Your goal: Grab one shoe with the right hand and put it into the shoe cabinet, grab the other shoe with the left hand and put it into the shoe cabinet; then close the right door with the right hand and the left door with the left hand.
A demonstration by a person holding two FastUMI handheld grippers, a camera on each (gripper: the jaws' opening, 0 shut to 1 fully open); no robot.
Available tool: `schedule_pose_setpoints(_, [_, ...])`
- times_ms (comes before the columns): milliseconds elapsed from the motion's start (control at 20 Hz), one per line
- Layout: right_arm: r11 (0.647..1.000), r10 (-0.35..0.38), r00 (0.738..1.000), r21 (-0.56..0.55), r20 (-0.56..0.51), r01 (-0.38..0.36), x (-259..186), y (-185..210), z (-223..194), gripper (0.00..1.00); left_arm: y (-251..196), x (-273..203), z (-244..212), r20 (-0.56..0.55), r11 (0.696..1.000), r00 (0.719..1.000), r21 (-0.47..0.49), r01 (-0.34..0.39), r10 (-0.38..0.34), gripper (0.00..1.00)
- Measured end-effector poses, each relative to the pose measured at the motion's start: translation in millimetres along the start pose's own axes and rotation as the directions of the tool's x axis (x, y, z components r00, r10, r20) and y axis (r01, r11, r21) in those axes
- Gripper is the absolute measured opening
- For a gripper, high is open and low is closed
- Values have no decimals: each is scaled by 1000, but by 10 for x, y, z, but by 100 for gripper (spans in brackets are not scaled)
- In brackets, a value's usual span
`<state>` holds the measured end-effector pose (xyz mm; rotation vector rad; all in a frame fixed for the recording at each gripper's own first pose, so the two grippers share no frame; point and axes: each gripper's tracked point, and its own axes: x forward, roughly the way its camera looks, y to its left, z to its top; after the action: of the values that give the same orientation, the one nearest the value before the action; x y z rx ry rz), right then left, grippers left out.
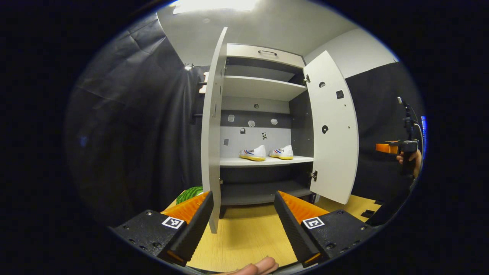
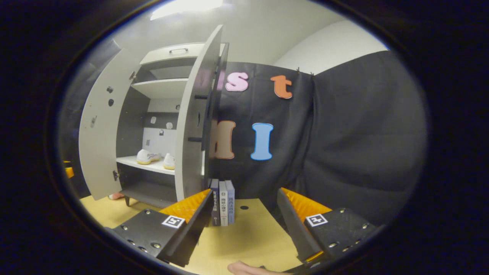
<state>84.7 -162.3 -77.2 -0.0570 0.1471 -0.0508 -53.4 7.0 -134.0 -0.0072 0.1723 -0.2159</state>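
The shoe cabinet (image 1: 263, 126) now holds both shoes, so the doors are what remains. The left gripper (image 1: 244, 214) has its fingers spread wide and holds nothing; the edge of the left door (image 1: 212, 130) stands just in front of it. The right gripper (image 2: 244, 214) is also spread and empty, near the right door (image 2: 195, 122). I judge the doors stiff, light panels that swing easily; push on the flat face near the free edge. The shoes (image 1: 266, 152) carry lettering too small to read, and so do the books (image 2: 223, 206)
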Motion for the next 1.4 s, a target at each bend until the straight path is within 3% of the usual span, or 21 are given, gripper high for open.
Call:
schedule_pose_setpoints(150, [999, 31, 999, 14, 7, -31, 295, 17, 274, 99, 117, -33, 48, 5, 1000, 1000, 5, -22, 22, 96])
schedule_pose_setpoints(200, [997, 13, 1000, 80, 11, -13, 625, -40, 528, 98, 207, -47, 156, 21, 1000, 999, -6, -27, 27, 94])
schedule_pose_setpoints(350, [996, -3, 1000, 91, -7, 4, 776, -52, 592, 98, 219, -53, 216, 27, 1000, 999, 1, -27, 27, 97])
schedule_pose_setpoints(600, [999, 21, 1000, 34, -10, -21, 827, 262, 690, 98, 311, -63, 264, 30, 1000, 999, 13, -21, 20, 97])
schedule_pose_setpoints(750, [999, 0, 999, 42, -41, 2, 840, 271, 641, 91, 517, -77, 281, 34, 998, 998, 4, -55, 55, 96])
schedule_pose_setpoints(850, [997, 0, 999, 79, -52, 4, 840, 299, 629, 93, 615, -101, 301, 42, 997, 997, 4, -72, 72, 96])
schedule_pose_setpoints(1100, [998, -51, 998, 22, -35, 52, 804, 331, 689, 89, 719, -140, 349, 48, 996, 995, -22, -81, 82, 96])
schedule_pose_setpoints(1150, [998, -54, 998, 27, -31, 54, 807, 357, 705, 93, 732, -146, 347, 50, 996, 995, -25, -83, 84, 96])
schedule_pose_setpoints(1400, [995, 36, 999, 89, -31, -33, 772, 665, 688, 92, 722, -212, 384, 63, 996, 994, -25, -86, 88, 96])
